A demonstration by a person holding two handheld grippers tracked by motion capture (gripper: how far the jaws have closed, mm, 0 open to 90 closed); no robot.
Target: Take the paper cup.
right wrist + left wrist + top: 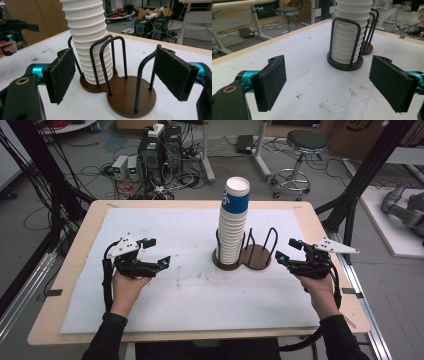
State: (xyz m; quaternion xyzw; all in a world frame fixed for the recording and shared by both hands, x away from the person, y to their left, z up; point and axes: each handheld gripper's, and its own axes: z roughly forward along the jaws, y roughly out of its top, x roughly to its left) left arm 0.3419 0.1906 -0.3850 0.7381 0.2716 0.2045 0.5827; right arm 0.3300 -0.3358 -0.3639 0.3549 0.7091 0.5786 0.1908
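A tall stack of white ribbed paper cups (233, 227), its top cup banded blue, stands in the left half of a dark wooden two-place holder (256, 257) with black wire hoops. The holder's right half is bare. My left gripper (157, 252) is open over the mat, well left of the stack, nothing between its pads. My right gripper (286, 250) is open just right of the holder. In the left gripper view the cup stack (345, 37) is ahead, beyond the open gripper (328, 85). In the right gripper view the open gripper (117, 75) faces the holder's bare half (131, 100), beside the cups (88, 37).
A white mat (190, 290) covers a wooden table (75, 270). Behind the table on the floor are computer towers (160, 150), cables and a round stool (306, 142). Black frame posts (360, 180) stand at both sides. The other hand's gripper (17, 26) appears far left in the right gripper view.
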